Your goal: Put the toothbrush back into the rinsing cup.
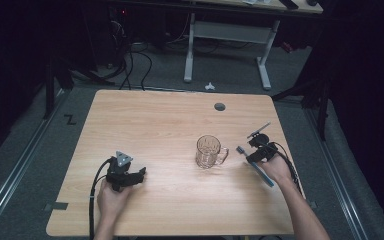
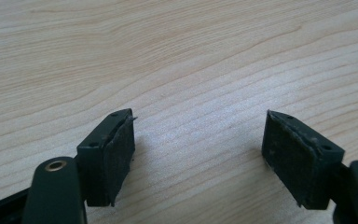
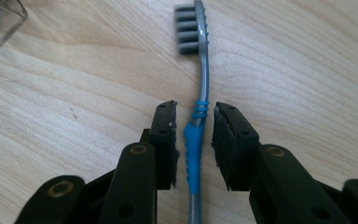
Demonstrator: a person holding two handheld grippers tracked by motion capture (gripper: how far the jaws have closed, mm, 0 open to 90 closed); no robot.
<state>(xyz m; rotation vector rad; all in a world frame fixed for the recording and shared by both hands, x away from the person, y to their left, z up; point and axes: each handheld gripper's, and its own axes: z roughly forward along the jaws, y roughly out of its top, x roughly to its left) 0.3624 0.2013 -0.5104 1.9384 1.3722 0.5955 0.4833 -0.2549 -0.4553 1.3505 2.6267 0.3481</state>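
Resting on the worktop (image 1: 180, 120) lower left, left hand-held gripper (image 2: 198, 140) is wide open, empty. Glass mug (image 1: 210, 152) right of centre. Right hand-held gripper (image 3: 195, 140) straddles the toothbrush (image 3: 196, 93), seemingly not yet clamped. Next: close, lift.

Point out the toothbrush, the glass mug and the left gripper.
toothbrush (image 3: 194, 140): right gripper view, on the blue grip section between the jaws.
glass mug (image 1: 208, 152): high view, on the mug's clear body.
left gripper (image 2: 198, 156): left gripper view, midway between its fingertips, wide apart above the table.

Lab, dark curtains (image 1: 10, 60), floor cables (image 1: 130, 65)
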